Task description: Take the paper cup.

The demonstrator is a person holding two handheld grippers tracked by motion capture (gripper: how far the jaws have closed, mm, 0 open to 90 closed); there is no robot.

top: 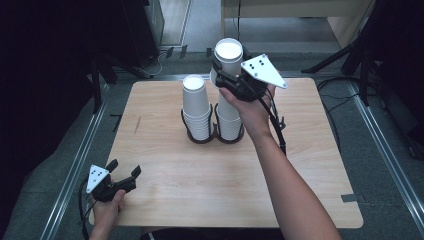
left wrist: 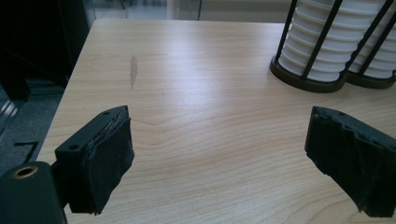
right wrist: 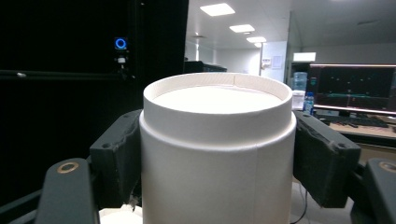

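1. On the far half of the table [top: 165,200], high view: the right hand [top: 250,107] is raised above the black wire holder [top: 212,136], forearm reaching diagonally from the bottom edge. The right gripper [top: 220,70] has its jaws clamped on an upside-down white paper cup [top: 228,57], the topmost of the right stack [top: 229,120]. The left stack [top: 196,107] stands just beside it in the holder's other ring.
2. At the near left corner, same view: the left hand [top: 107,205] rests at the table edge, well apart from the holder. The left gripper [top: 122,170] points toward the table centre, jaws spread, nothing between them.
3. Left gripper view: both jaws stand wide apart above bare tabletop [left wrist: 210,93]. The holder [left wrist: 327,70] with its stacked cups [left wrist: 322,37] lies ahead at upper right.
4. Right gripper view: the cup [right wrist: 217,154] sits between the two jaws, base upward; both pads press its side wall just under the base rim.
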